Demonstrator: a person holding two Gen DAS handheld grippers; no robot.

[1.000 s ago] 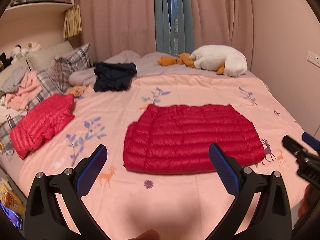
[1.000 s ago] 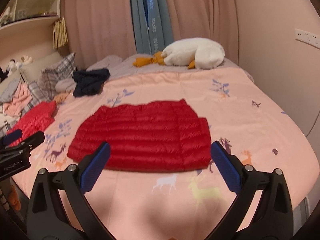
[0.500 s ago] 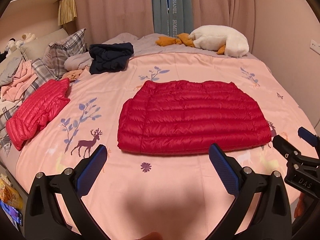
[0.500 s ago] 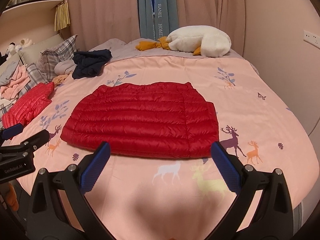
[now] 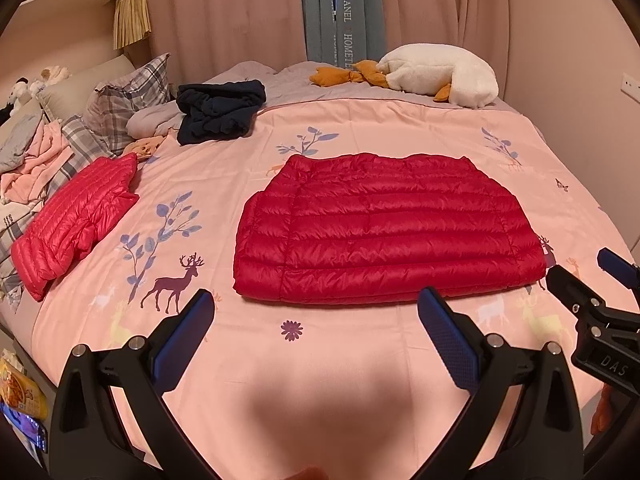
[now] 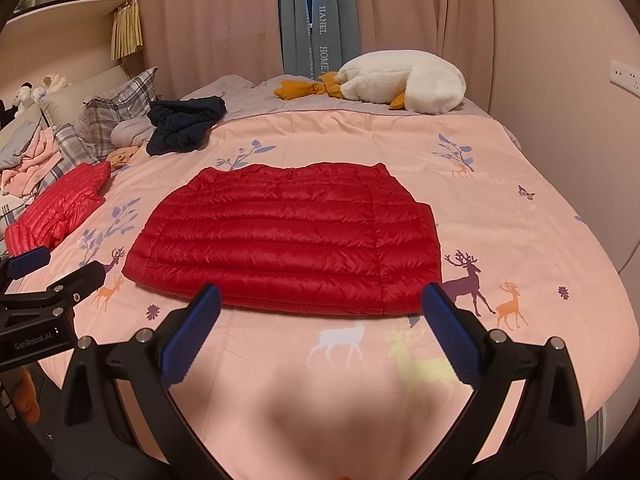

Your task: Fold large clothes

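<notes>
Curtain banner (image 5: 349, 36) read "HANEL HOMETEX"; left gripper (image 5: 316, 312) and right gripper (image 6: 320, 304) both gaped wide, empty — red jacket (image 6: 288, 240) lay just beyond.

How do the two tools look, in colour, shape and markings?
Both the left tool and the right tool are black, with two splayed fingers, blue textured pads and silver screws. White lettering reads "GenRobot.AI" on the left, "DAS" on the right.
</notes>
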